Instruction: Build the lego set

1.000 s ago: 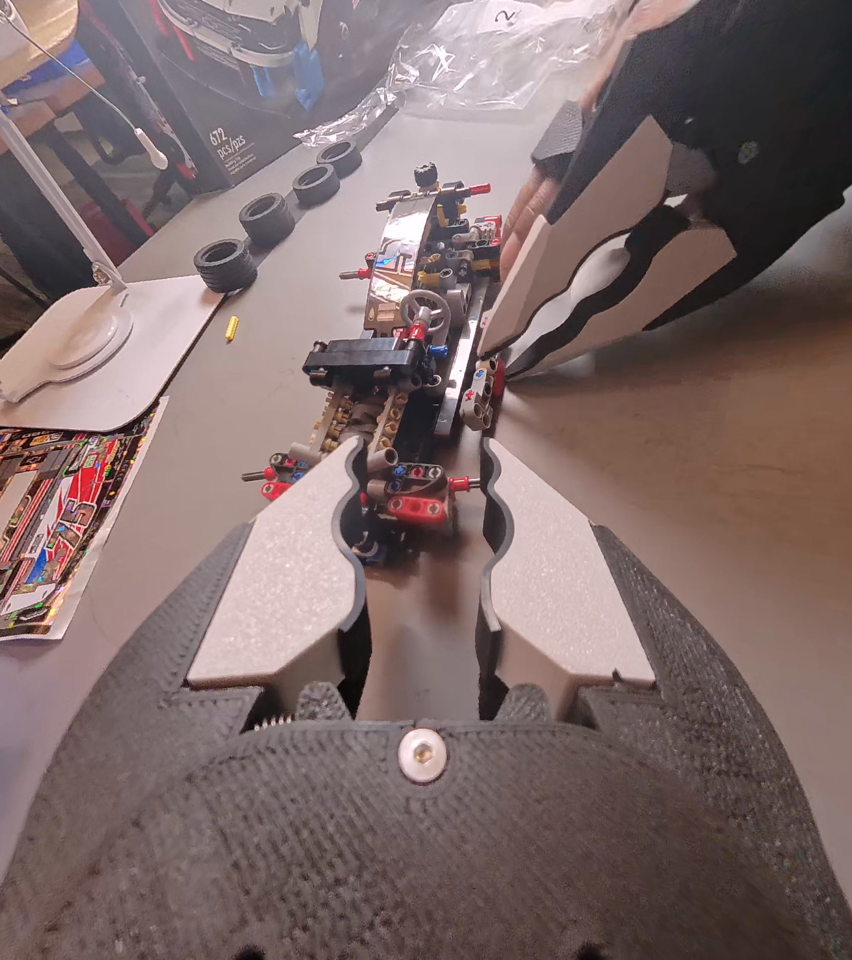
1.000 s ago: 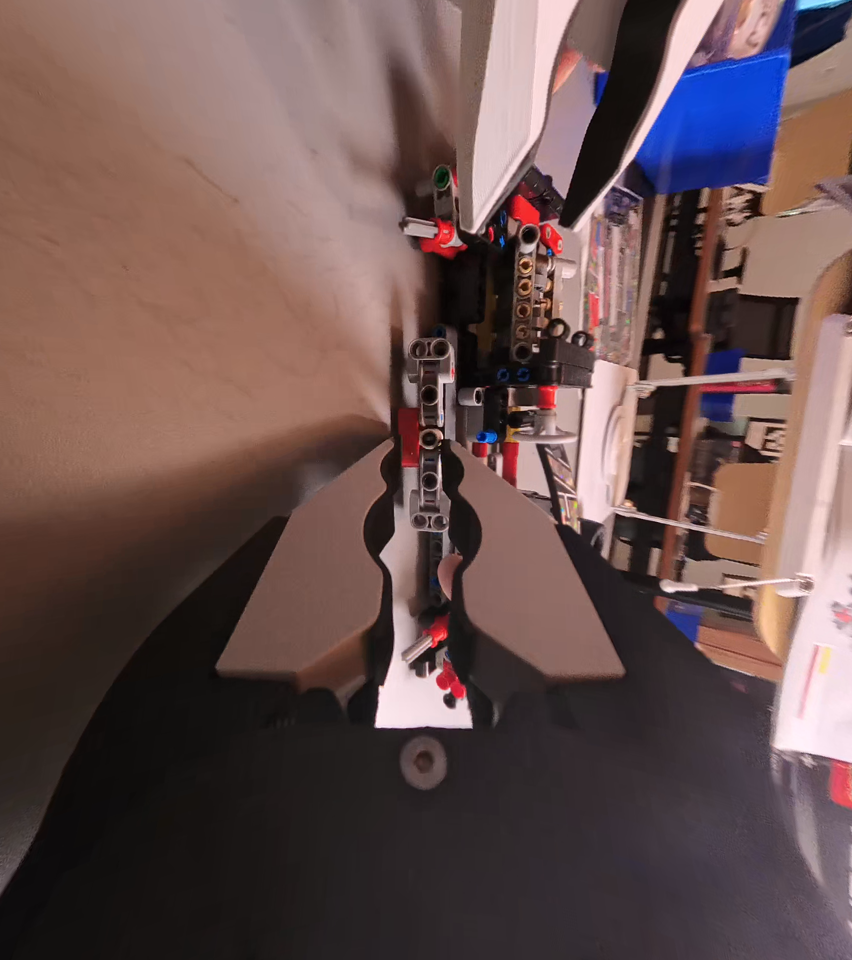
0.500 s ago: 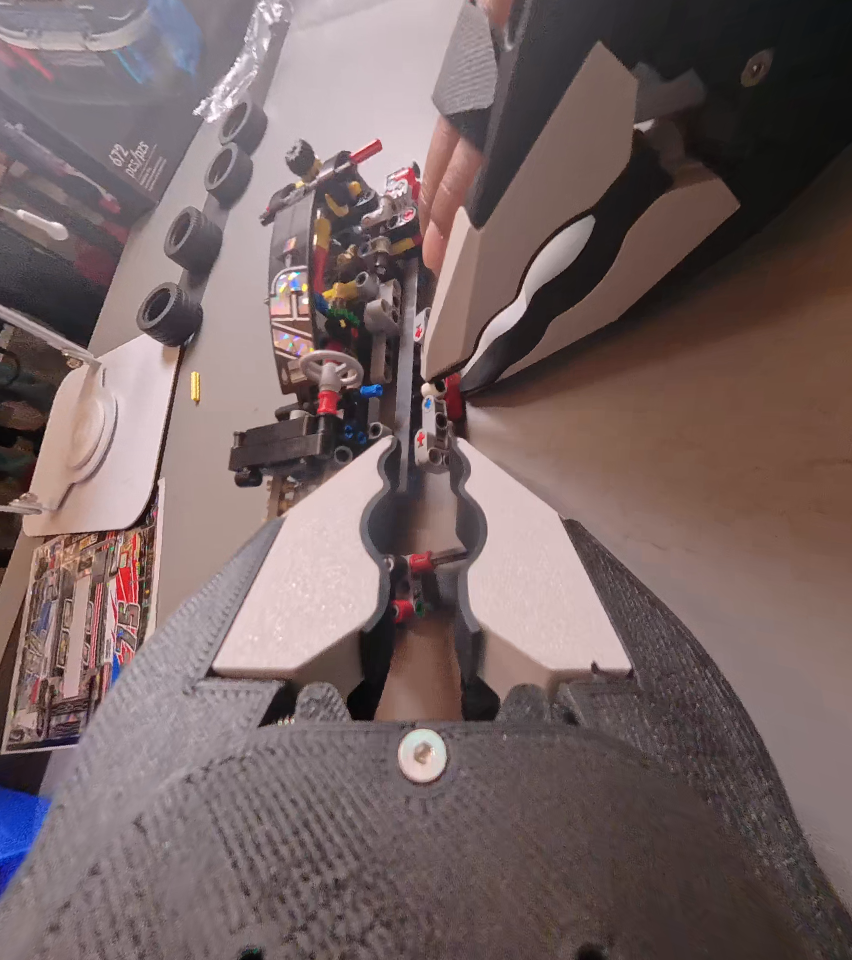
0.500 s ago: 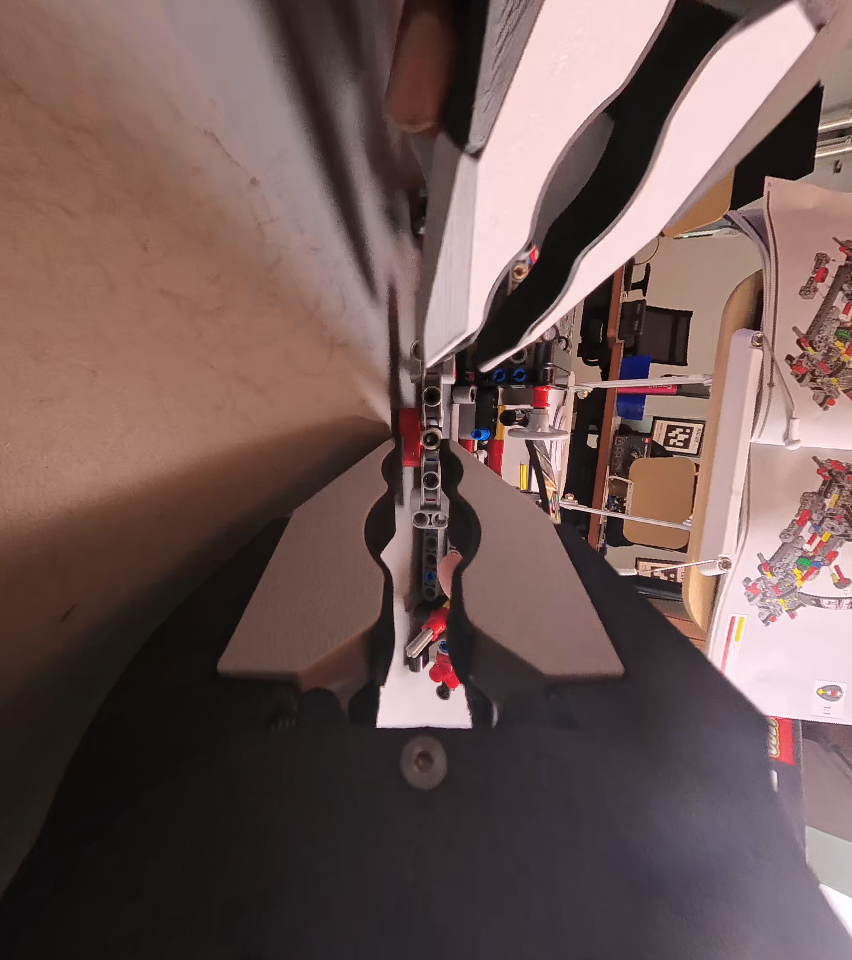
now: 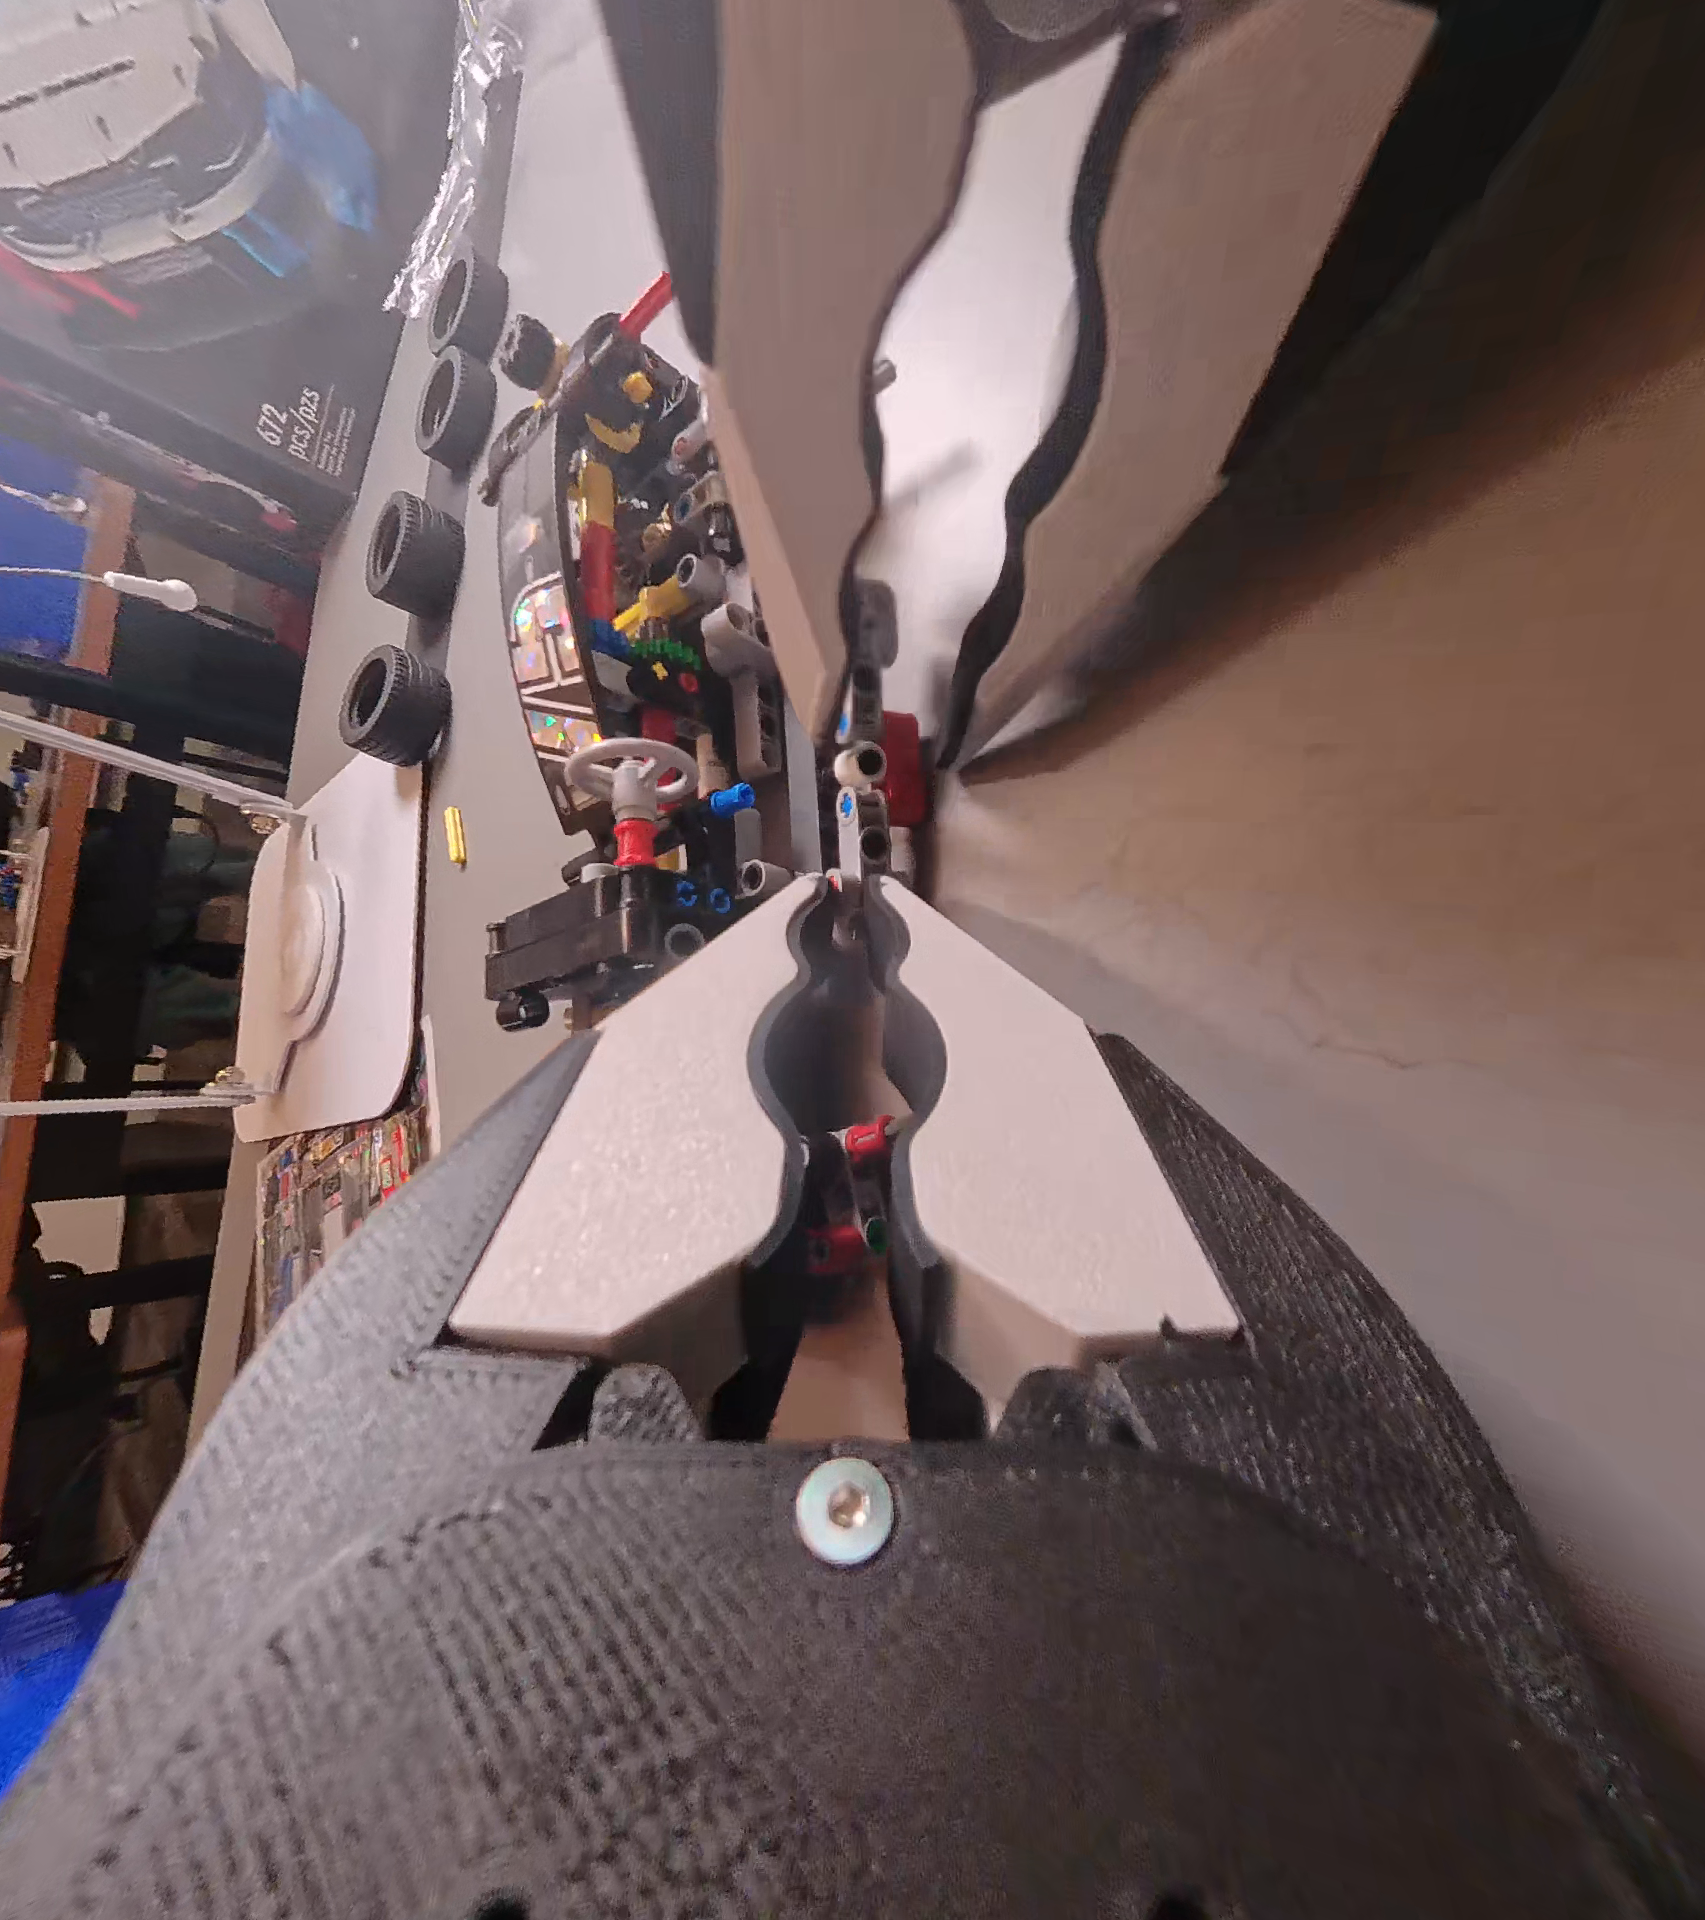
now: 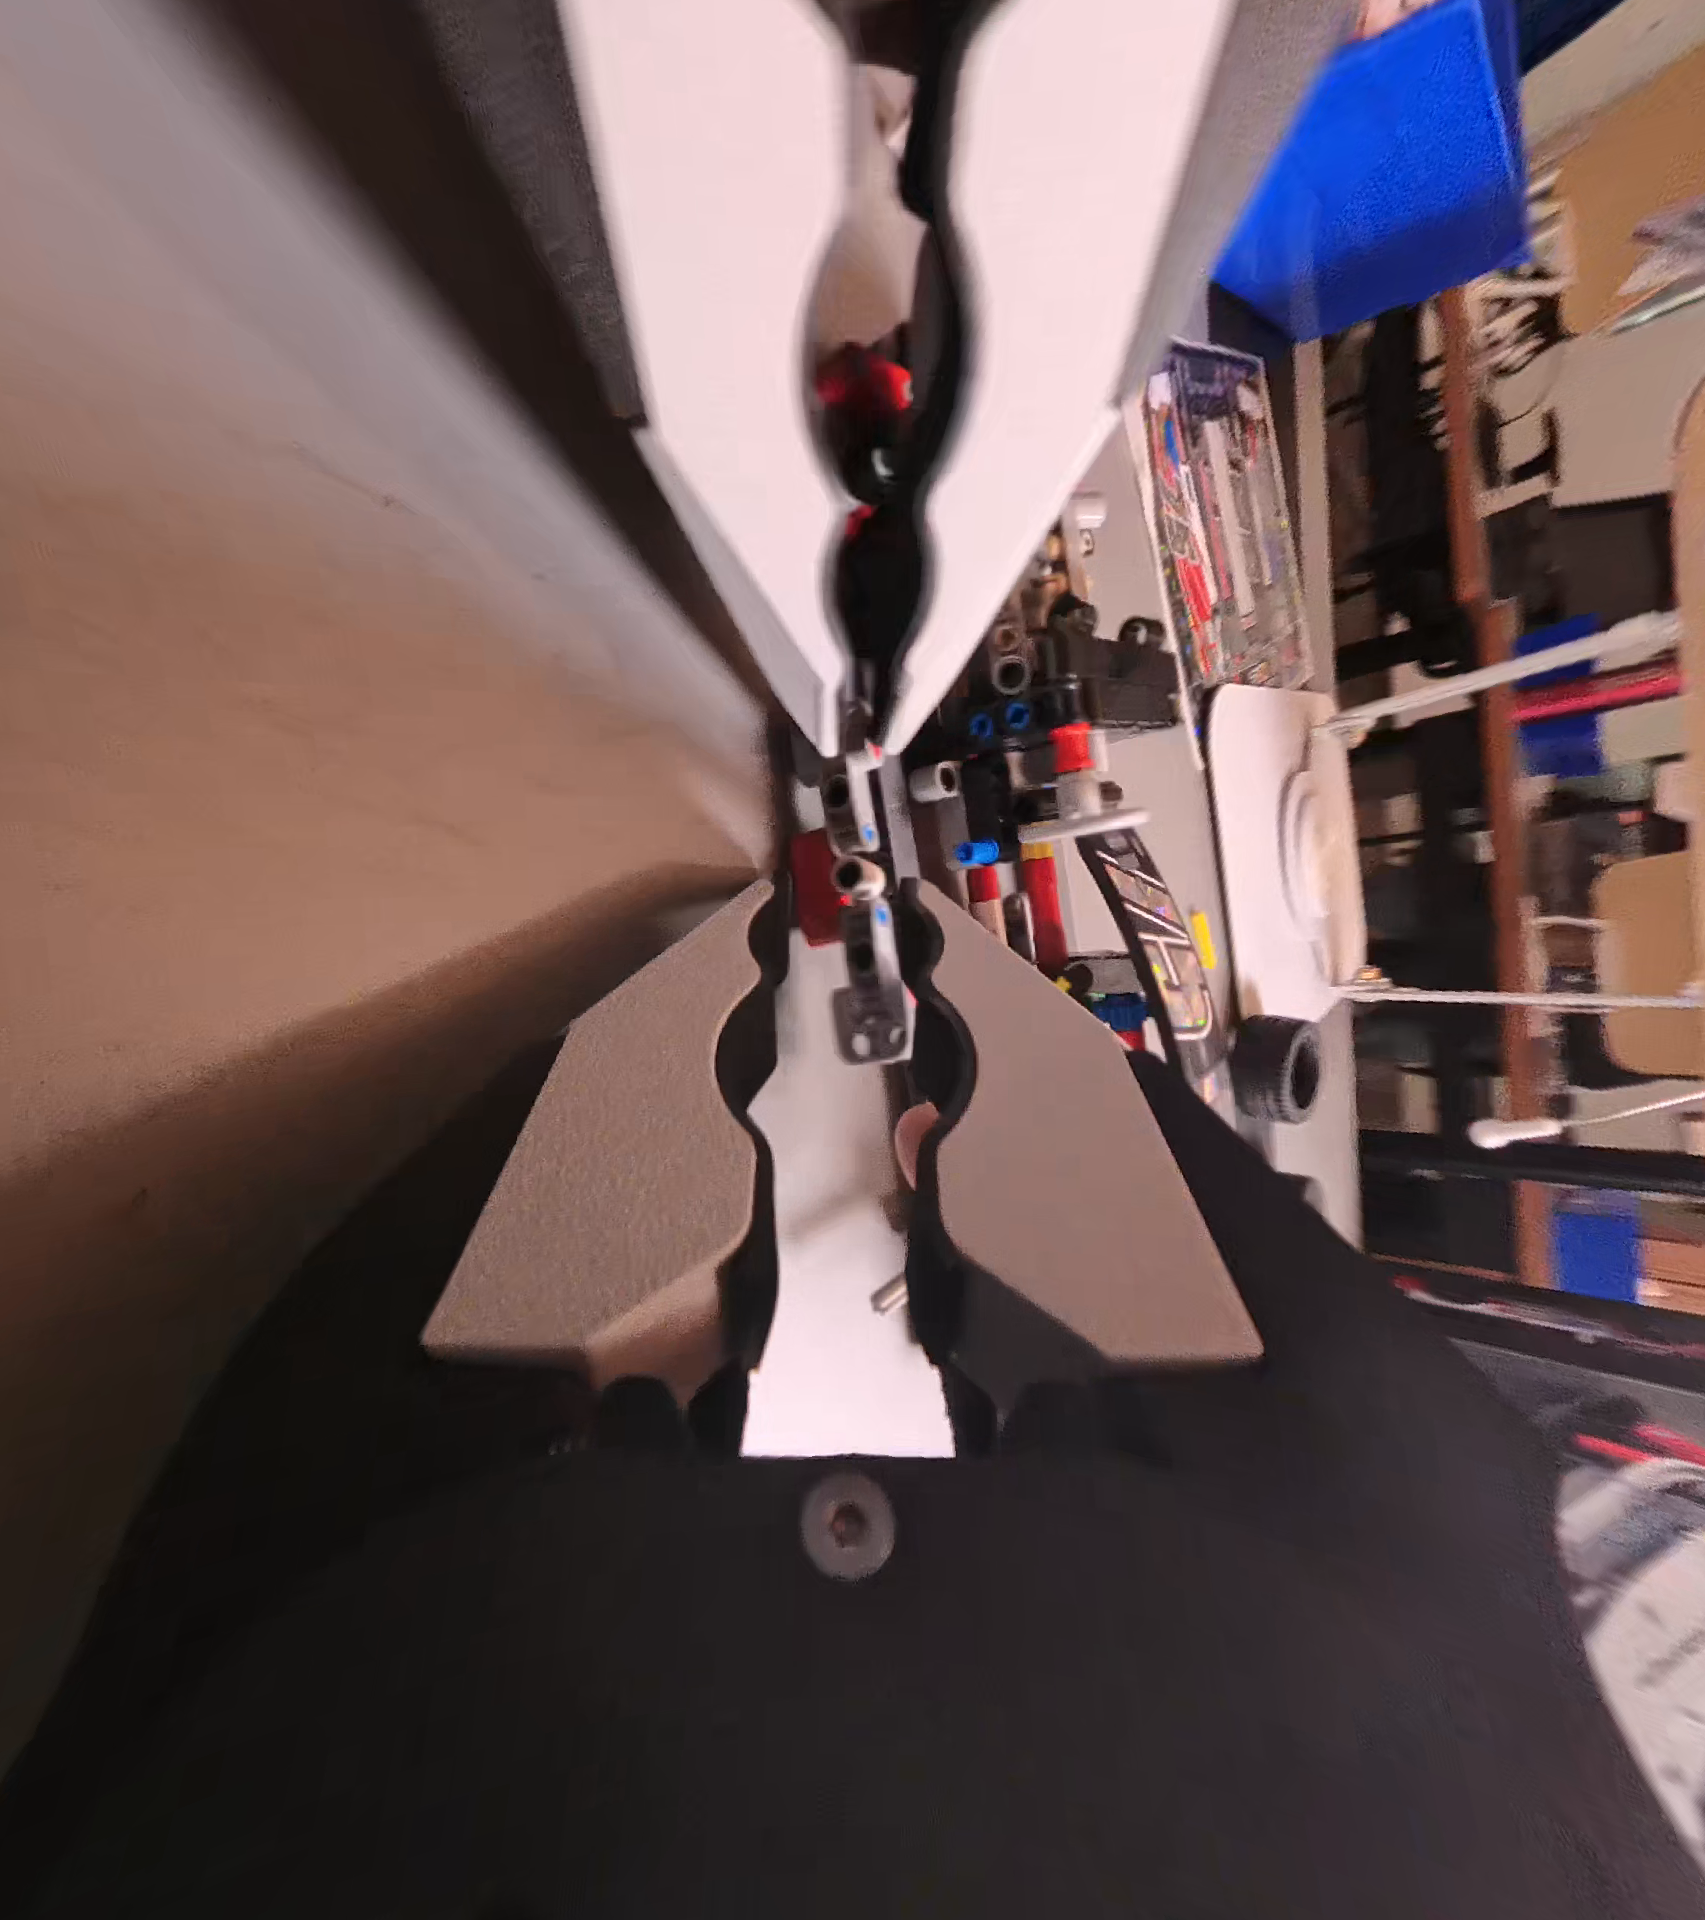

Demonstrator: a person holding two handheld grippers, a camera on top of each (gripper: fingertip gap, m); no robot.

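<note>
Fingers [image 5: 723,1091] of both grippers clamped on lego chassis [image 5: 640,623], lengthwise between them.

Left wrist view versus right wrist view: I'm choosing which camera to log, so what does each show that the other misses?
Only the left wrist view shows four loose black rubber tyres in a row, a small yellow pin on the grey table, and the dark set box.

Only the right wrist view shows a blue bin.

Both show the partly built lego car chassis, its grey steering wheel, the white lamp base, the sticker sheet, and the left gripper and right gripper closed on the chassis's near edge.
</note>
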